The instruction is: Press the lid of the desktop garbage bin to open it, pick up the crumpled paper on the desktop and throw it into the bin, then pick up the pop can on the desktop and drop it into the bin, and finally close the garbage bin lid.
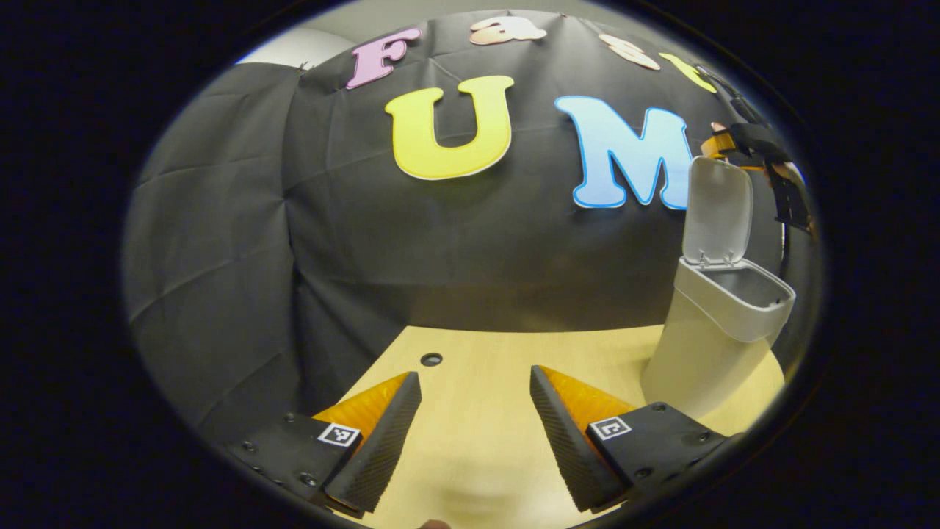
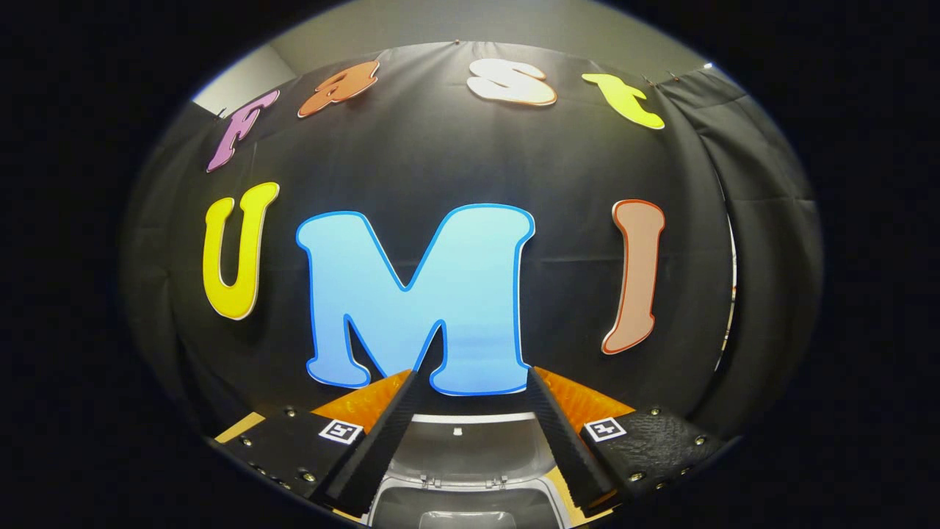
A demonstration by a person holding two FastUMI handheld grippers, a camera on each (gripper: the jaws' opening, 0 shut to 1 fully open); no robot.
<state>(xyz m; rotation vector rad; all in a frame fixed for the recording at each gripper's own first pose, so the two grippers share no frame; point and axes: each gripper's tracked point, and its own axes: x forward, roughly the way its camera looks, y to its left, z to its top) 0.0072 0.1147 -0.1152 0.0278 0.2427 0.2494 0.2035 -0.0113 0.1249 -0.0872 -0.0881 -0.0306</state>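
Pale garbage bin upright on the desktop, lid raised (hinged open).

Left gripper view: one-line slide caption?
Left gripper open and empty over the wooden table; the white bin stands at right with its lid raised.

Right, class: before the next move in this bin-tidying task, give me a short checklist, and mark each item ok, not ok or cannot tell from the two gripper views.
1. Bin lid stands up, bin open: ok.
2. Left gripper open, nothing between its fingers: ok.
3. Right gripper open and unloaded above the bin's mouth: ok.
4. Paper and can already inside the bin: cannot tell.
5. Bin stands upright on the table: ok.
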